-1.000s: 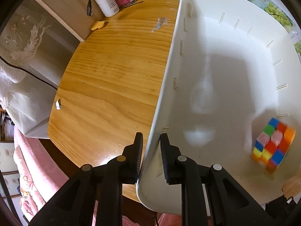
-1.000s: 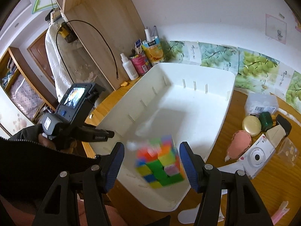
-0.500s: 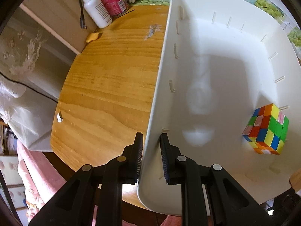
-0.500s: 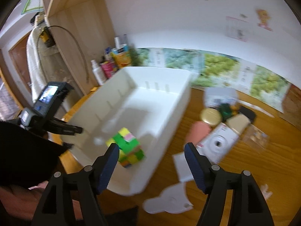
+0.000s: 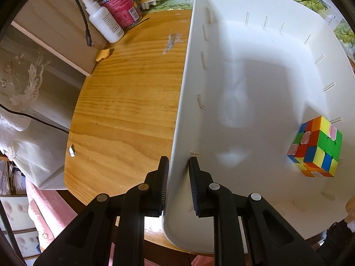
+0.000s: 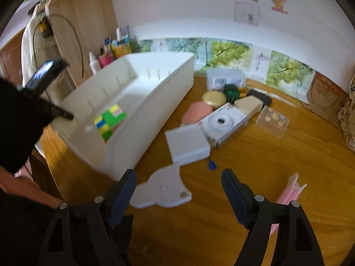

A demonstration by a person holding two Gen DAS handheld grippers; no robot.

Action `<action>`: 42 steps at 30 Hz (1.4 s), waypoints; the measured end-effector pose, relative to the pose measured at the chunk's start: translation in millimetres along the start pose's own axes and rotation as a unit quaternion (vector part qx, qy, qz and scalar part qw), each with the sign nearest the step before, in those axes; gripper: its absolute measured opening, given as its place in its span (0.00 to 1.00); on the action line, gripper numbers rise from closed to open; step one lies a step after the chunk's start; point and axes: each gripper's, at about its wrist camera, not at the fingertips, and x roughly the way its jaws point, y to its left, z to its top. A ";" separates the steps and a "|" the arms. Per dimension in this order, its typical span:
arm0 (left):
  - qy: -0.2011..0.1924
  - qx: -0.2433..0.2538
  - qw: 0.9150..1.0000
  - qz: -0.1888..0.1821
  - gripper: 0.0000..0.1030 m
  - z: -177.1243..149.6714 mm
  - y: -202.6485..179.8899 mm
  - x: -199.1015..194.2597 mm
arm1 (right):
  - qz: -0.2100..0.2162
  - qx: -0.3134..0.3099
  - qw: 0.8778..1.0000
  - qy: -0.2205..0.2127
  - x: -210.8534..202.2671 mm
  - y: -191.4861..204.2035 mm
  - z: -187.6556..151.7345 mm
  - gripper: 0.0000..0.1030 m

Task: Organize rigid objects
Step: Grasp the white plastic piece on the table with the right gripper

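**Left gripper pinching the bin wall, right gripper spreading above the table**

Left wrist view: at 6 o'clock the left gripper (image 5: 178, 184) is clamped on the near side wall of a white plastic bin (image 5: 177, 119), one black finger outside the wall and one inside. The bin fills the right half of the view. Inside it, at 3 o'clock, a multicoloured puzzle cube (image 5: 316, 147) sits against the right wall, tipped on an edge. Left of the bin lies the bare wooden table (image 5: 124, 110). Further off, at 11 o'clock, a small yellow piece (image 5: 103, 54) rests near the table's edge, and behind it stand a white bottle (image 5: 104, 23) and a pink can (image 5: 123, 7).

Right wrist view, somewhat blurred: at 6 o'clock the right gripper (image 6: 178, 196) is empty, its jaws opening wide — nothing sits between the blue pads. Just beyond it lies a flat white cat-shaped piece (image 6: 162, 188); at 4 o'clock, a pink clip-like item (image 6: 288, 192). Toward the centre, a white square box (image 6: 187, 141) touches a white instant camera (image 6: 224, 123). Behind these cluster a pink rounded item (image 6: 196, 110), a gold lid (image 6: 214, 98), a dark green jar (image 6: 231, 90), a beige wedge (image 6: 248, 105) and a clear case (image 6: 273, 119). At 10 o'clock the bin stands tilted — the cube shows inside its near end, and a dark sleeve (image 6: 17, 122) covers the left edge.
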 end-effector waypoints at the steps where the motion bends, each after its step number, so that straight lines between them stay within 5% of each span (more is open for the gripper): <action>1: 0.002 -0.001 1.000 -0.002 0.19 0.3 0.9 0.4 | 0.004 -0.003 1.000 0.003 2.6 2.8 -2.5 0.77; 8: 0.005 0.005 1.000 -0.002 0.19 1.4 2.4 1.6 | 0.012 -0.036 0.999 0.023 20.7 19.8 -6.0 0.86; 12: 0.003 0.007 1.000 -0.002 0.19 0.6 2.3 1.5 | 0.014 -0.044 0.998 0.036 30.1 21.6 -3.4 1.00; 29: 0.005 0.008 1.000 -0.001 0.19 -0.2 2.0 1.7 | 0.012 -0.084 0.988 0.128 73.7 29.5 -6.5 1.00; 42: 0.006 0.003 1.000 0.000 0.20 0.6 2.1 1.5 | 0.010 -0.098 0.988 0.120 72.5 30.6 -2.8 0.87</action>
